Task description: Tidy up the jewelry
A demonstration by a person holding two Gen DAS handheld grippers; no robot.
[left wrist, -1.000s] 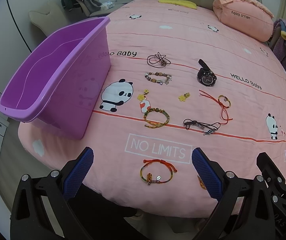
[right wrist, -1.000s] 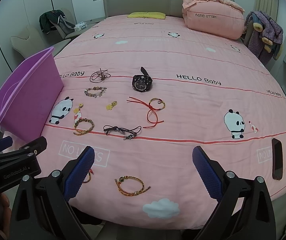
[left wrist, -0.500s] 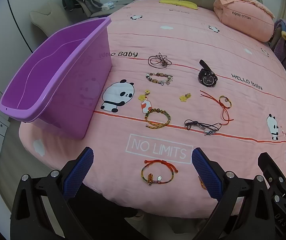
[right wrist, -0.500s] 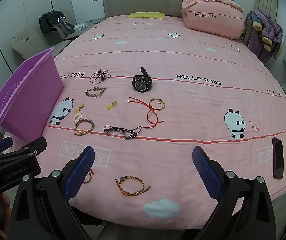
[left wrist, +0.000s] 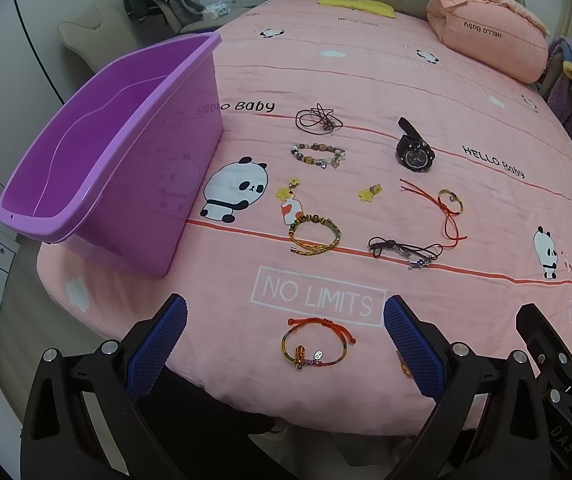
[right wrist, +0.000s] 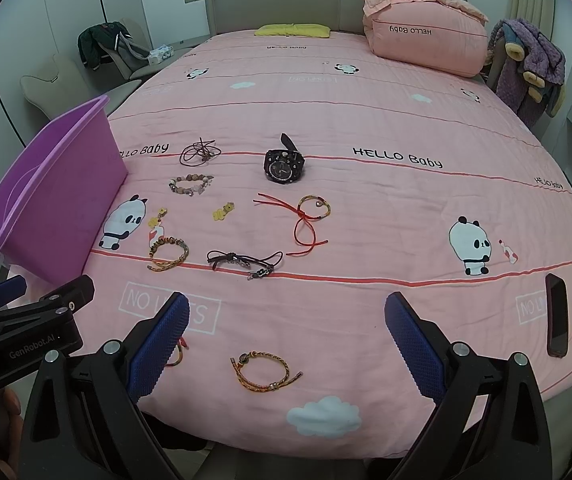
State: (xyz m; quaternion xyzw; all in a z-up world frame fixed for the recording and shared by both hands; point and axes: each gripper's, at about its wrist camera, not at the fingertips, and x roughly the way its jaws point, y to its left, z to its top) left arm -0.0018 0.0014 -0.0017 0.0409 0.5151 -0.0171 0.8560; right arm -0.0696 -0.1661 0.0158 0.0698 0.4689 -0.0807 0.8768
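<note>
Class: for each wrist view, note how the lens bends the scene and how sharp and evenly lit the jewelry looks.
Left wrist view: fisheye curves the bed's near edge, dark vignette in the corners; the orange bracelet is sharp, lighting soft with faint shadows. Right wrist view: same barrel bending, the stripes bow; the black watch is crisp, without glare.

Light even, soft, indoor, rather cool; source not in view. Pink bedspread (right wrist: 365, 208) evenly lit, no glare. Shadows faint: a thin one under the black watch (right wrist: 283, 165), a softer one beside the purple bin (left wrist: 98, 168). Both views fisheye: bedspread edges bow strongly, dark vignette at all corners. Focus sharp at bedspread centre; printed lettering legible. Walls beyond the bedspread dimmer, greyish, slightly soft.
</note>
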